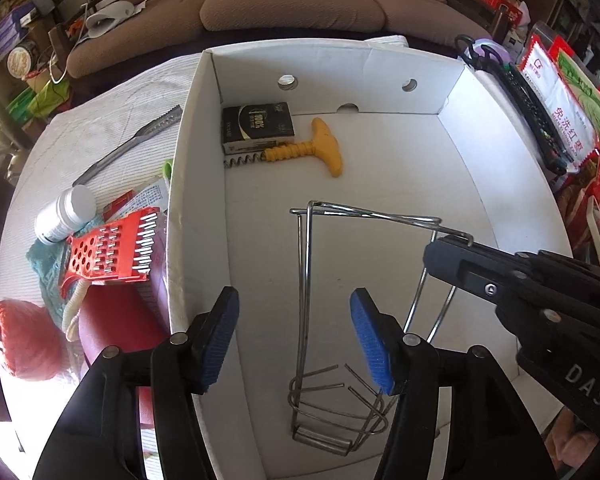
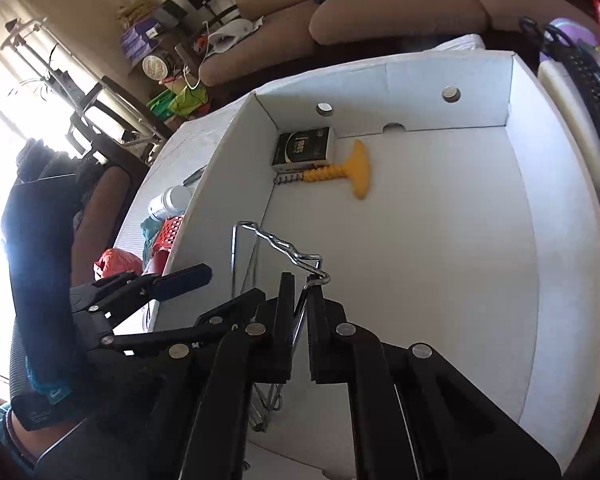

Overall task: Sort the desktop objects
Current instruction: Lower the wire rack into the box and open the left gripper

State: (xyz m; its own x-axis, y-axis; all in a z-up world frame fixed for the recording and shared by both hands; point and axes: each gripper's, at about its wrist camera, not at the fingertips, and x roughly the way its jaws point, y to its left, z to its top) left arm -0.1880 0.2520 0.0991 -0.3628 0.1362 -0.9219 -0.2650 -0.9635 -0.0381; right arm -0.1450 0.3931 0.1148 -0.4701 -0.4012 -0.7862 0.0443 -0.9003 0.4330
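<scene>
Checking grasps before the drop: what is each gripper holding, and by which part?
The right gripper is shut on the wire rack, pinching a bend at its upper end. The left gripper is open, holding nothing.

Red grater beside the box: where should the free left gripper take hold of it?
Judging by its pose, grip the red grater across its two long side edges, coming from above. It lies flat and tilted on the teal cloth, face up, beside the white bottle. The left gripper is open and nearest.
</scene>
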